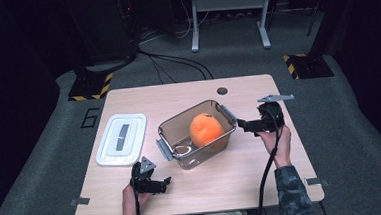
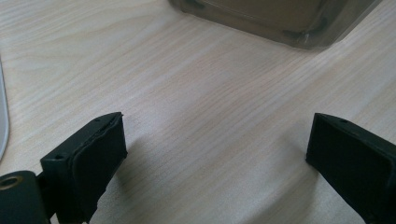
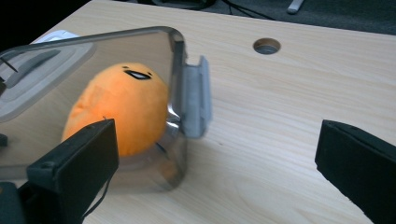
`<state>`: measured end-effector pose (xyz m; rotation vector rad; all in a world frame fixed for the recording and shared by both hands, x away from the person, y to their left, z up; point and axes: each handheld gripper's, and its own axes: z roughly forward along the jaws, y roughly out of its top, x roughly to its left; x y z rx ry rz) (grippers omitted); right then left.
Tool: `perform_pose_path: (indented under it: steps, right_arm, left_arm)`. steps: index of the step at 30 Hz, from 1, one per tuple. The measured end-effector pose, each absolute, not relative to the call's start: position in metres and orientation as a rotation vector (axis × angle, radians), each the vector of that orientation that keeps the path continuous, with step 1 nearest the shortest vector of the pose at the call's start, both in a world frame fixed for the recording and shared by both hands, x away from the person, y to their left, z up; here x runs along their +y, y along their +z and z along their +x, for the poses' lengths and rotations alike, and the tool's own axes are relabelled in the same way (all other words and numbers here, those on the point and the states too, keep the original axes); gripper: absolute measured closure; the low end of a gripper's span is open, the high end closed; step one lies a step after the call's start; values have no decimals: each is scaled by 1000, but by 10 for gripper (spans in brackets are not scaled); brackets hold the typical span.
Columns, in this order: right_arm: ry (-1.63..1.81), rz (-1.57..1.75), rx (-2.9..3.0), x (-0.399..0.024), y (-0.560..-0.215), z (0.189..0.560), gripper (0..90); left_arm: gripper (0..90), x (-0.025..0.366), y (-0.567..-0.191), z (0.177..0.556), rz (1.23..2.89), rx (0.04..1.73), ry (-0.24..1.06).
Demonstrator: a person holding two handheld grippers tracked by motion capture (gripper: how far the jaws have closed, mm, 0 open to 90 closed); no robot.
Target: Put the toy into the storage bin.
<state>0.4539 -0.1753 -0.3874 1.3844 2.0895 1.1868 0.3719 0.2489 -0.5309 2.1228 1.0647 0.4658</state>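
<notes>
An orange egg-shaped plush toy (image 1: 206,128) (image 3: 119,109) with a small drawn face lies inside a clear plastic box (image 1: 172,126) (image 3: 180,88) at the middle of the wooden table. My right gripper (image 1: 244,126) (image 3: 215,163) sits just right of the box, jaws wide open with nothing between them, pointing at the box's grey side latch (image 3: 196,98). My left gripper (image 1: 159,184) (image 2: 215,158) rests low over the table near the front edge, below the box, open and empty. The box's near corner (image 2: 299,28) lies ahead of it.
The box's white lid (image 1: 122,138) with a grey handle lies flat on the table's left side. A round cable hole (image 1: 222,91) (image 3: 266,45) sits near the far edge. Bare wood lies to the right of the box and along the front.
</notes>
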Motion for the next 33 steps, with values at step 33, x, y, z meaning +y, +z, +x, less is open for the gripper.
perform_pose_path:
  steps: [33]
  right_arm:
    - [954,1583,2010,-242,-526,444,0]
  left_arm:
    - [46,249,-531,372,2122,1068,466]
